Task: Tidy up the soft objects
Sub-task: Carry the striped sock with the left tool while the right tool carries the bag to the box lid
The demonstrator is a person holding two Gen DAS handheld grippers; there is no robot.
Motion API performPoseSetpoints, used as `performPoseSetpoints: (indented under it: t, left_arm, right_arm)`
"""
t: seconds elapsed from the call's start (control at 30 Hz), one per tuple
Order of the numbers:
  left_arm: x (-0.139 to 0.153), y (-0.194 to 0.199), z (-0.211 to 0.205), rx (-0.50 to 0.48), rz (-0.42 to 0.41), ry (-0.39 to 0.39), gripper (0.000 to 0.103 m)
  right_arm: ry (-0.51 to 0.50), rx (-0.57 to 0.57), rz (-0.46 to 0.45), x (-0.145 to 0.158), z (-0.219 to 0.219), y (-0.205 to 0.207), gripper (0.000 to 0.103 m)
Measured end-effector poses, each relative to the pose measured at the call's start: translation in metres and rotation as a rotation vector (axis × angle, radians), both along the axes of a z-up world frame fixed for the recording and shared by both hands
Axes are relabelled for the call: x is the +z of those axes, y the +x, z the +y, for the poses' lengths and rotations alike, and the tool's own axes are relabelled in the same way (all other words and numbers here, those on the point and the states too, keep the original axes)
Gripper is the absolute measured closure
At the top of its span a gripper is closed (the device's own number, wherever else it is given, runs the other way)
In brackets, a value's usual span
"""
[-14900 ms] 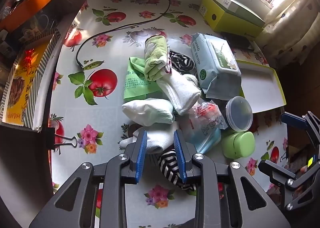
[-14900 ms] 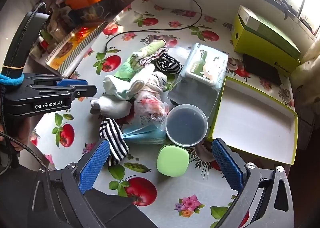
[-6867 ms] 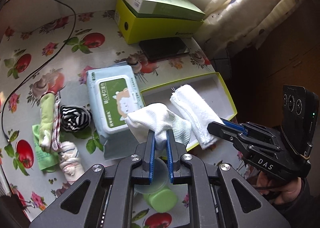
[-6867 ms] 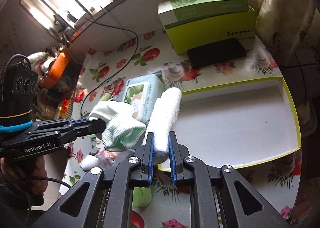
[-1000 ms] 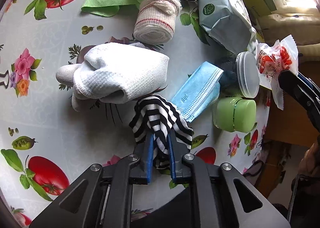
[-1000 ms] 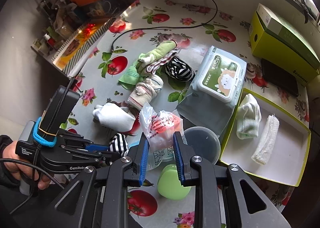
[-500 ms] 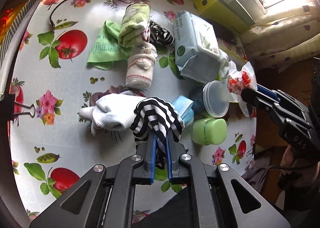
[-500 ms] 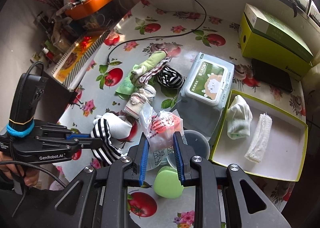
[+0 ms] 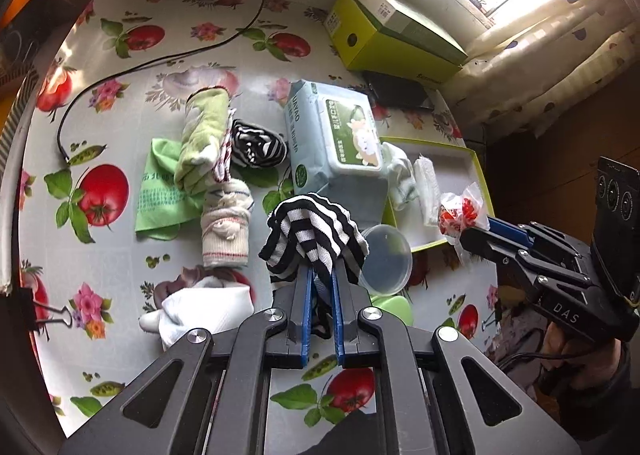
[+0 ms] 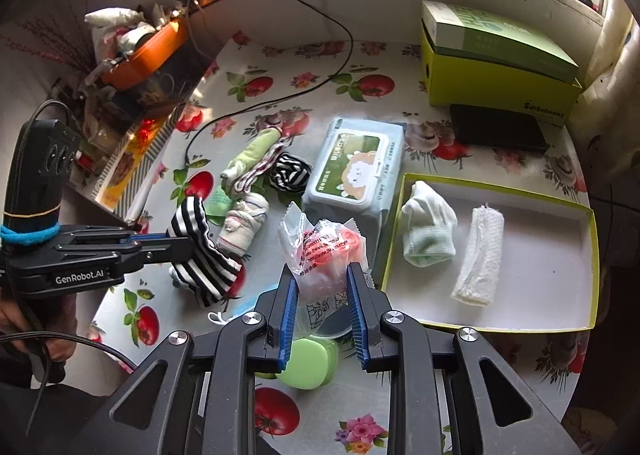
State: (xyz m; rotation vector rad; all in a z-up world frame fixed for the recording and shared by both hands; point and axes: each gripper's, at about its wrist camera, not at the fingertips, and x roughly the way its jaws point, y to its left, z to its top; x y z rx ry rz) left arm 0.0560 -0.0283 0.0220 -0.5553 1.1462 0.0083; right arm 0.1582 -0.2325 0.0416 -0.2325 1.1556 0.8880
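The left hand-held gripper [image 9: 320, 297] is clamped on a black-and-white striped fabric sock [image 9: 314, 235], which is lifted off the tabletop [image 9: 120, 255] and droops over both blue pads. The right hand-held gripper [image 10: 322, 309] pinches a crinkly clear plastic packet with red contents [image 10: 322, 251], also held in the air, above a round translucent plastic lid [image 9: 386, 259] and a pale green rounded case [image 10: 310, 363].

Just right of the packet lies the shallow white tray with yellow-green rim [image 10: 560, 199]. A white and pale green sock [image 10: 428, 231] and a rolled white cloth [image 10: 478, 255] lie side by side in its left half; its right half shows bare floor. The tray's left rim touches a pale blue wet-wipes pack [image 10: 356, 171].

Left of the pack, a cluster of soft things crowds the tabletop: a green rolled towel [image 9: 202, 135], a second striped bundle [image 9: 258, 145], a cream sock with red stitching [image 9: 226, 227] and a white sock [image 9: 204, 311] near the front edge. A black cable [image 9: 160, 59] trails across the far side.
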Motion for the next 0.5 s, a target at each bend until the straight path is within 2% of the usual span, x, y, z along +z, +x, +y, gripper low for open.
performPoseSetpoints:
  t: [0.5]
  left_arm:
    - [0.014,0.051,-0.04,-0.137,-0.037,0.013,0.094]
  right_arm:
    - [-0.001,-0.133,0.013,-0.01,-0.046,0.034,0.08]
